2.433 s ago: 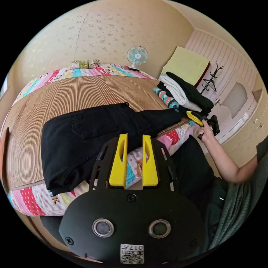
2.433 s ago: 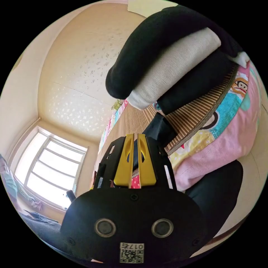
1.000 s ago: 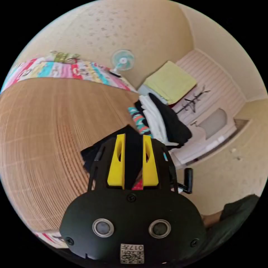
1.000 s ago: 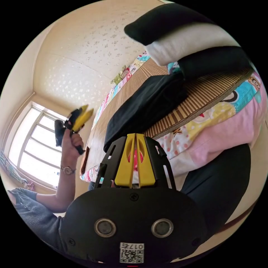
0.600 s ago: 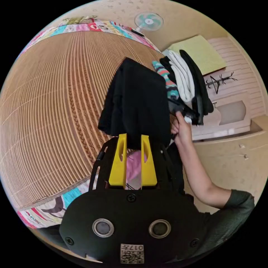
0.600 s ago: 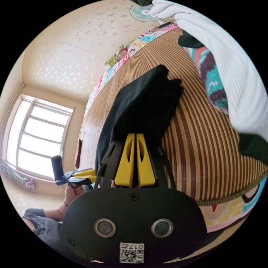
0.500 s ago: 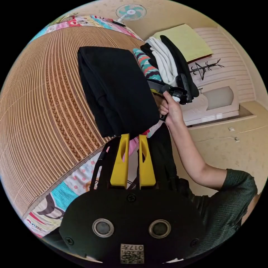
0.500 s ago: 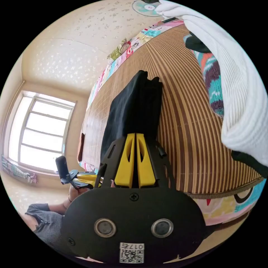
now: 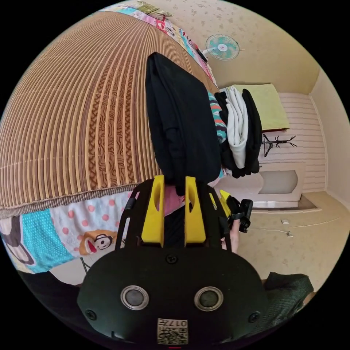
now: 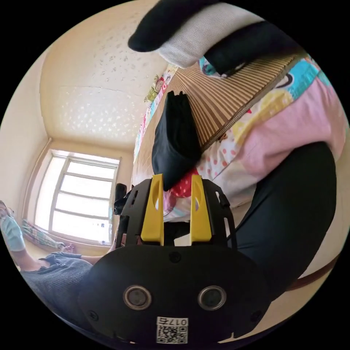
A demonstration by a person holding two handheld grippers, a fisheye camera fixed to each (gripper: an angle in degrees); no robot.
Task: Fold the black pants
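Note:
The black pants [image 9: 178, 124] lie folded into a thick narrow bundle on the bamboo mat [image 9: 73, 109], with one end over the bed's near edge. My left gripper [image 9: 174, 180] stands open just below that end, its yellow jaws apart and a corner of the cloth hanging loose by the tips. In the right gripper view the same pants [image 10: 175, 142] sit above my right gripper [image 10: 177, 178], which is open and off the cloth. A hand holds the right gripper [image 9: 233, 209] low beside the bed in the left gripper view.
A stack of folded black, white and patterned clothes [image 9: 238, 131] lies right beside the pants on the mat. The bed's colourful sheet [image 9: 80, 226] hangs below the mat. A fan [image 9: 222, 47] stands by the wall. The person's black-clad leg [image 10: 291, 218] is against the bed.
The right gripper was shut on the folded pants; it has opened, let go and drawn back below the bed's edge. The pants now rest on the mat. The left jaws stand wider apart.

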